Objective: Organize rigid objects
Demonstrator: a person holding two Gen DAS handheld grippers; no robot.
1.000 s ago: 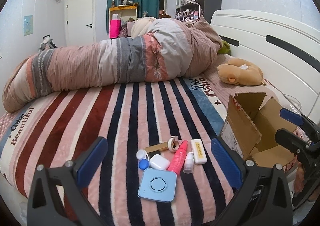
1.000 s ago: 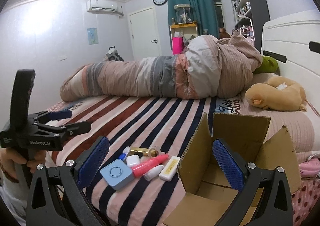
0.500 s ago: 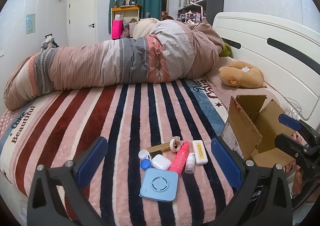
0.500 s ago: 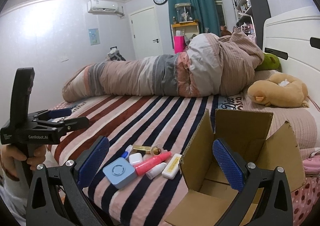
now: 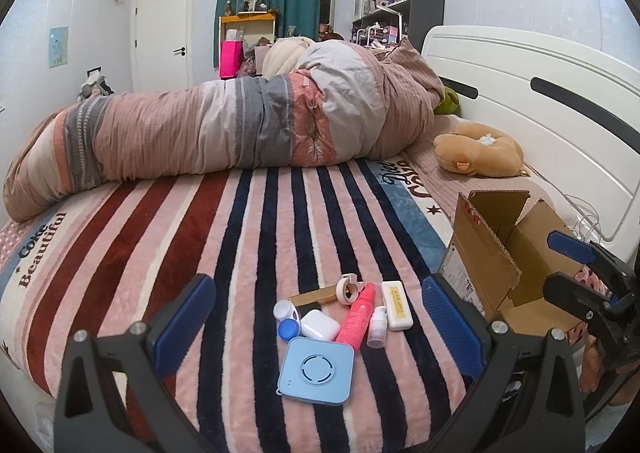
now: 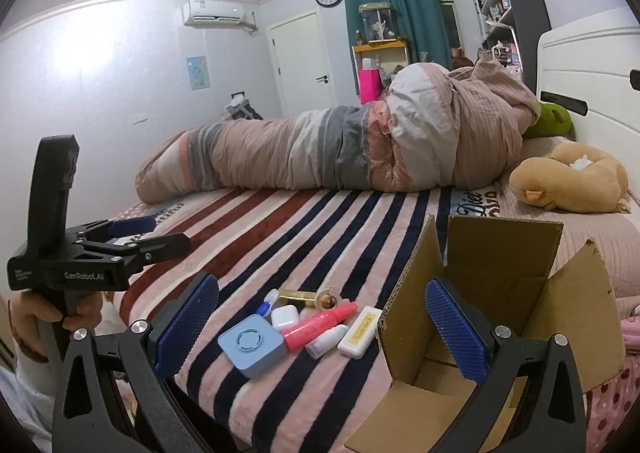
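Observation:
A cluster of small items lies on the striped bedspread near the front edge: a light blue square device (image 5: pixel 316 369) (image 6: pixel 253 345), a white earbud case (image 5: pixel 319 325) (image 6: pixel 285 317), a pink-red tube (image 5: pixel 357 315) (image 6: pixel 316 326), a small white bottle (image 5: pixel 377 326), a white bar (image 5: pixel 396 305) (image 6: pixel 359 331), a tape roll (image 5: pixel 347 287) and a blue-capped lens case (image 5: pixel 287 320). An open cardboard box (image 5: pixel 506 267) (image 6: pixel 496 317) stands to their right. My left gripper (image 5: pixel 320 323) is open above the cluster. My right gripper (image 6: pixel 322 317) is open, between the cluster and the box.
A rolled quilt (image 5: pixel 224 133) lies across the far side of the bed. A tan plush toy (image 5: pixel 478 151) rests by the white headboard (image 5: pixel 540 109). The right gripper shows at the left wrist view's right edge (image 5: pixel 576 265); the left one shows in the right wrist view (image 6: pixel 140 235).
Both views have shifted slightly; the items and box sit a little lower and nearer. Both grippers stay open and nothing was picked up.

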